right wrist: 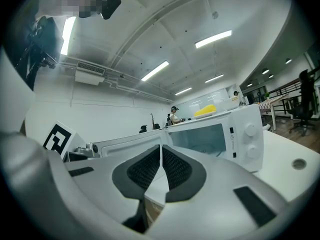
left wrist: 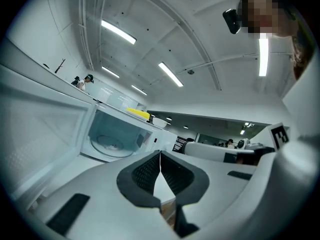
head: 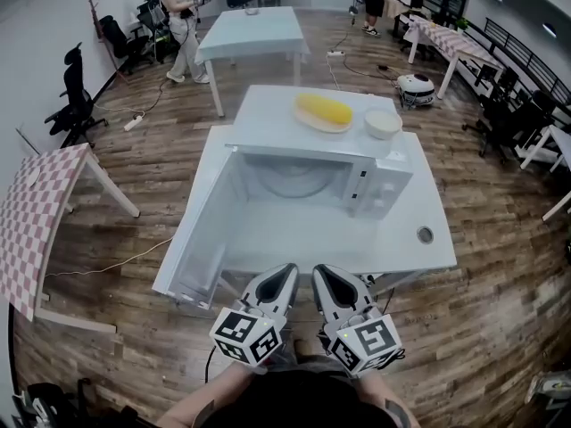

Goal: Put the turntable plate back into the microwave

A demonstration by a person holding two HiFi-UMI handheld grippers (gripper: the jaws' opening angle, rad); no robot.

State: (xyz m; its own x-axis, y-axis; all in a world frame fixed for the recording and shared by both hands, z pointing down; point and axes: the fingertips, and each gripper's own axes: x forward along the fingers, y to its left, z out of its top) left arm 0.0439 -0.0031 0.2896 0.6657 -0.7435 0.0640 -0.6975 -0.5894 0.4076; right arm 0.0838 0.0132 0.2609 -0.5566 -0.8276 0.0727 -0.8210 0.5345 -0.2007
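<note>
Grey left tongs (head: pixel 287 273), grey right tongs (head: pixel 320 273), black ribbed pads (left wrist: pixel 146 174), checker-marked cubes (head: pixel 245 335)

The microwave (head: pixel 379 185) is a white box with its front open. It sits in the middle of a white table (head: pixel 428 255), and its door (head: pixel 201 230) is swung wide open to the left. The turntable plate (head: pixel 293 182) lies flat on the floor inside the microwave, and it is round, pale and looks like clear glass.
</note>
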